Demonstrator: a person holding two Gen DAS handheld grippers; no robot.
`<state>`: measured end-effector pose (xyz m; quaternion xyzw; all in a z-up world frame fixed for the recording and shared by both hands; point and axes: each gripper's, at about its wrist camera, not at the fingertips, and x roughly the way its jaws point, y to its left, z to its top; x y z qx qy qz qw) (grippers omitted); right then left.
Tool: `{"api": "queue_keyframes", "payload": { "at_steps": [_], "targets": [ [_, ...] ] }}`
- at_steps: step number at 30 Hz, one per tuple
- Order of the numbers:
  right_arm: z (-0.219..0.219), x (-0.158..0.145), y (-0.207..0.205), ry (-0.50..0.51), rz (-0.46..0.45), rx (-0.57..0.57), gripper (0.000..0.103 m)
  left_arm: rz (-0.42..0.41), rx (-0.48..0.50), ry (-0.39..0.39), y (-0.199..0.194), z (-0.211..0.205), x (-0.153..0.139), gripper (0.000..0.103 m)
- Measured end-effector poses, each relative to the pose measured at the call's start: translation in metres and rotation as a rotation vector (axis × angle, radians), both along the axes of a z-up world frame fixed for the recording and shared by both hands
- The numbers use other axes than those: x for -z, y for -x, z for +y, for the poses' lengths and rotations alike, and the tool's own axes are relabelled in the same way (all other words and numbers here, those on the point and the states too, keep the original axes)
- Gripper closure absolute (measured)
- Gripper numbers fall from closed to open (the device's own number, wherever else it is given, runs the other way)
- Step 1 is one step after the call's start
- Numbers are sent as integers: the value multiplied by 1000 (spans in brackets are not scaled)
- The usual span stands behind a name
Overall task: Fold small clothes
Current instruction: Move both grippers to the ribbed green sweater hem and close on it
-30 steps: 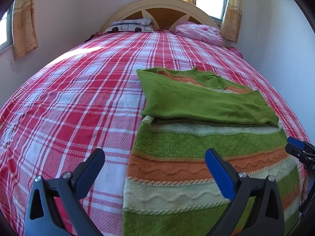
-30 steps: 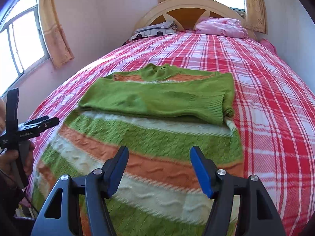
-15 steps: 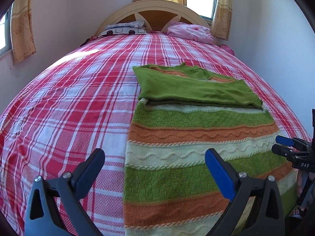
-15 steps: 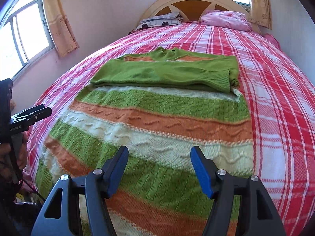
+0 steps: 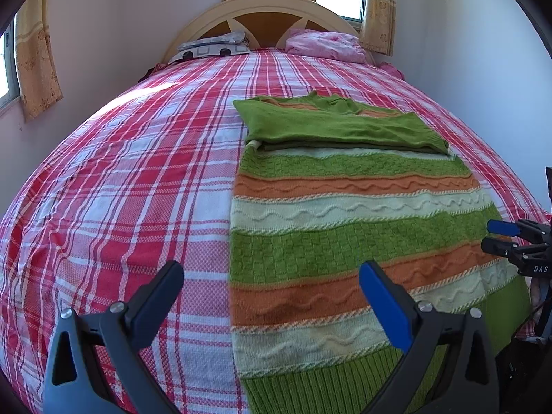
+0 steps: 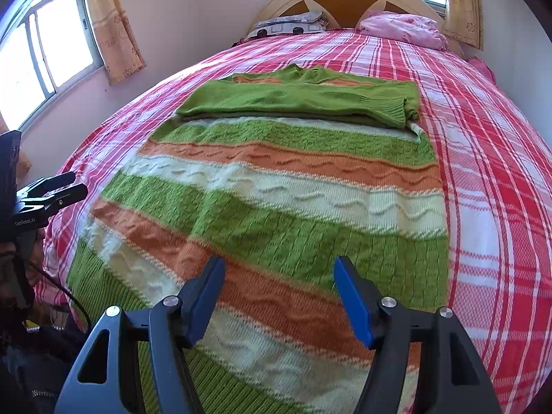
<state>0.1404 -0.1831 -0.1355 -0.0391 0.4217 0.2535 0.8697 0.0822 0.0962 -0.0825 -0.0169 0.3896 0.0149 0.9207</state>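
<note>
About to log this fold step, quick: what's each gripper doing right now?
Left gripper: open, holding nothing, above the striped sweater's left edge.
Right gripper: open, holding nothing, above the sweater's lower stripes.

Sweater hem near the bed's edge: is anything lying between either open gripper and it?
Nothing visible. The striped sweater lies flat on the plaid bedspread, its sleeves already folded across the chest. Both the left gripper and right gripper hover open above the hem, with only bare knit beneath.
</note>
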Motion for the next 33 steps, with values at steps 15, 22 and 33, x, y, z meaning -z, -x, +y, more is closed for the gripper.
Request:
{"api": "queue_keyframes", "payload": {
  "at_steps": [15,22,33],
  "targets": [
    [-16,9,38,15,8,18,36,61,-5,1,47,-2,20,0],
    [-18,13,57,58,-25,20,34,108,-6,88,67,3,30,19],
    [-22,15,69,63,-31,21,32,209,14,222,68,5,54,46]
  ]
}}
